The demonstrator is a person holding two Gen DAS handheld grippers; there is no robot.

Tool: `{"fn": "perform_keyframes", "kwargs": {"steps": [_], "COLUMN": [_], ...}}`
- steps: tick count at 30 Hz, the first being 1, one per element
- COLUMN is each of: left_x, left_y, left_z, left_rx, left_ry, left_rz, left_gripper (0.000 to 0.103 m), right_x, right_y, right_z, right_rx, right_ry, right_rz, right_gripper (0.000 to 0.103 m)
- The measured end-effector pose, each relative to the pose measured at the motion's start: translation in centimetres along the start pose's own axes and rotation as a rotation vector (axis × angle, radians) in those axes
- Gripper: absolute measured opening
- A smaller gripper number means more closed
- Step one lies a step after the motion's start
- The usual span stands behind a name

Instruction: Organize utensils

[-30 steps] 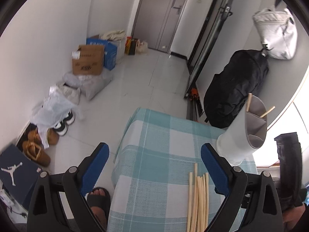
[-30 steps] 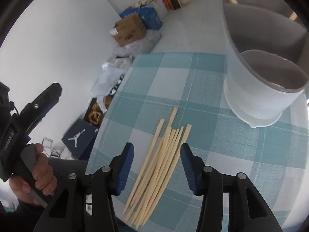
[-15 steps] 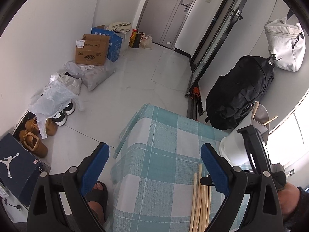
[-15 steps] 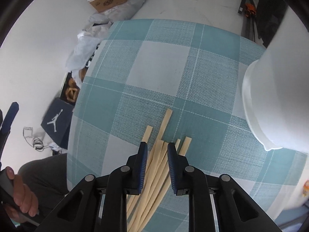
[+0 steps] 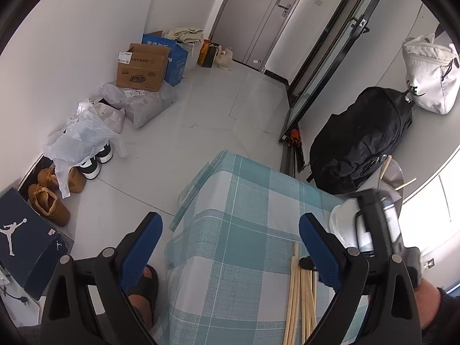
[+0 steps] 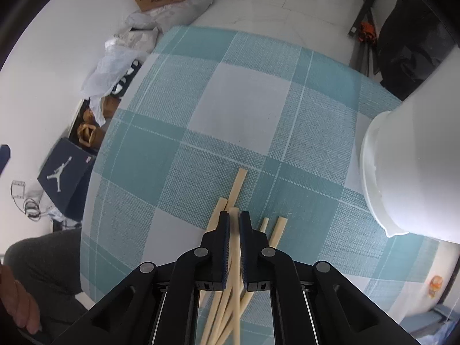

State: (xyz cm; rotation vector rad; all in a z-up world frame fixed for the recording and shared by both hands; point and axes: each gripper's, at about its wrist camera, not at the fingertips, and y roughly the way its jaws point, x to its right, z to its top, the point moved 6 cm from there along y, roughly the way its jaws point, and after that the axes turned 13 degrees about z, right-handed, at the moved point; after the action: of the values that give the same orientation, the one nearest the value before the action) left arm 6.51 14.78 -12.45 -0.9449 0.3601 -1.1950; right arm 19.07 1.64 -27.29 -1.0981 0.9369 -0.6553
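left gripper [image 5: 230,230]: jaws wide, nothing between them, hovers off the table's near-left edge.
chopsticks [image 6: 230,258]: loose fan on the checked cloth [image 6: 230,100], ends crossing.
right gripper [image 6: 234,224]: points down, jaws have just been closing and are now pinched narrow on one chopstick [image 6: 235,247] from the pile.
holder [image 6: 417,172]: white, just right of the pile.
advice: lift straight up so neighbours stay put, then tip the stick upright over the holder.

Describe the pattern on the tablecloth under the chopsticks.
Teal and white check on the tablecloth; it shows best in the right wrist view.
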Motion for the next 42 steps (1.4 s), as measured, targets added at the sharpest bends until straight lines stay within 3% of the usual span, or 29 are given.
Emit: {"fn": "perform_keyframes", "kwargs": {"steps": [7, 11, 18, 27, 42], "left_x": [1.4, 3.7, 6.5, 6.9, 8.7], "left_y": [1.6, 3.0, 4.5, 6.2, 7.6], "left_z": [-1.3, -3.3, -6.9, -9.1, -7.7], "left_rx": [-0.059, -0.119, -0.219, -0.293, -0.270], "left_ry": [0.071, 0.206, 0.370, 0.437, 0.501], "left_rz": [0.022, 0.061, 0.090, 0.206, 0.295], "left_gripper": [0.093, 0.093, 0.093, 0.093, 0.093], "right_x": [0.1, 0.9, 2.2, 4.4, 6.7], "right_y": [-5.5, -10.0, -15.3, -18.1, -19.8], "right_z": [-0.6, -2.2, -5.2, -7.8, -9.6], "right_rx": [0.245, 0.420, 0.623, 0.715, 0.800], "right_ry": [0.021, 0.039, -0.006, -0.040, -0.028], "right_rz": [0.126, 0.200, 0.193, 0.215, 0.254], "right_gripper": [0.006, 0.006, 0.006, 0.006, 0.006]}}
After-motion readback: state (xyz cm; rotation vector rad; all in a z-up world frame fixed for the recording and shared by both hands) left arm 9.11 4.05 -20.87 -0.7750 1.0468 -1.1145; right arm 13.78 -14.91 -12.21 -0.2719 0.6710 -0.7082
